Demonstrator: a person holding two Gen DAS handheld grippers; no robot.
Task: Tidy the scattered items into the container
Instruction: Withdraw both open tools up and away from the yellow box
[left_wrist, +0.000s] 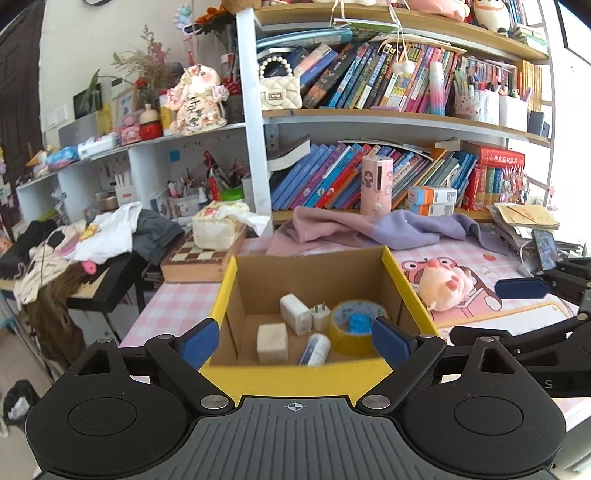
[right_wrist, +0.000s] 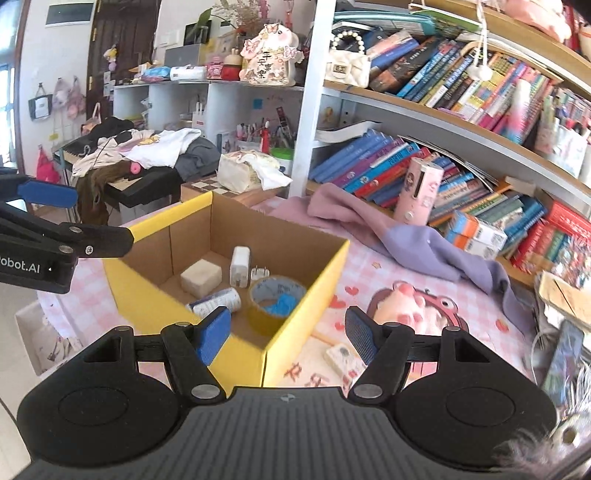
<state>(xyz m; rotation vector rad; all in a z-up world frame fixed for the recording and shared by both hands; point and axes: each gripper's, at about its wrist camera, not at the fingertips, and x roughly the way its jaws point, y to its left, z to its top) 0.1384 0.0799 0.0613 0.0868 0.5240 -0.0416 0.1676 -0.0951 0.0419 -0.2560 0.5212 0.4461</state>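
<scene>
Both the left gripper (left_wrist: 295, 338) and right gripper (right_wrist: 287, 334) hover empty, jaws apart, over the cardboard box (left_wrist: 406, 291) already holding tape roll (left_wrist: 354, 326) and chargers; remaining small packet (right_wrist: 341, 356) beside it seemingly awaits pickup.

Open yellow cardboard box (left_wrist: 402, 280) holds tape roll (left_wrist: 351, 334), chargers (left_wrist: 295, 314).

The right gripper (right_wrist: 286, 338) hangs with jaws apart and empty over the yellow cardboard box (right_wrist: 295, 332), which holds a tape roll (right_wrist: 275, 301), two chargers and a pale block (right_wrist: 201, 277).
</scene>
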